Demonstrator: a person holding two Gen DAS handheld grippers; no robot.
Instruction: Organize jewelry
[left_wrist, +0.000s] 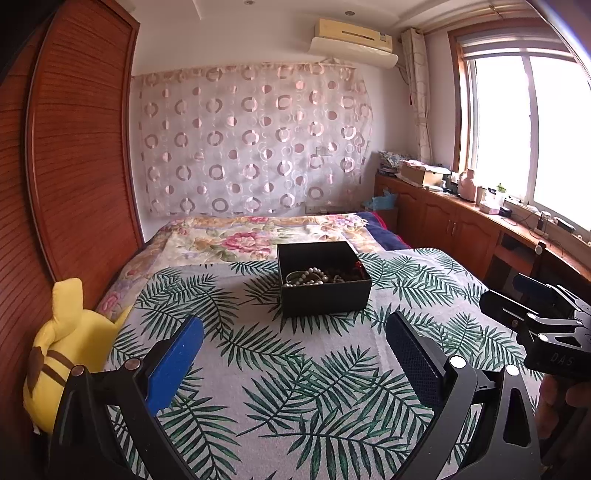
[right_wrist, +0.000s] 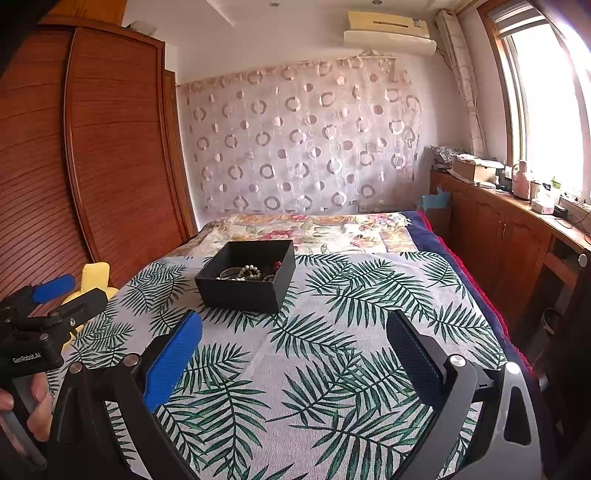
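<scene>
Black box of beads on the bed, both grippers held back with fingers wide.

Black box (left_wrist: 324, 282) sitting open-topped on the leaf-print cover (left_wrist: 295, 369) of the bed (right_wrist: 476, 291), with the pearl beads (left_wrist: 308, 275) and dark beads lying inside, low against the near wall. Left gripper (left_wrist: 295, 354) and right gripper (right_wrist: 295, 354) both well apart from the box, fingers spread wide, holding nothing. Lots of bare cover all around the box. Yellow plush toy (left_wrist: 70, 347) at the bed's left edge by the wooden wardrobe (left_wrist: 74, 166). Red and blue blanket edge down the right side, next to the wooden cabinets (right_wrist: 517, 240).
</scene>
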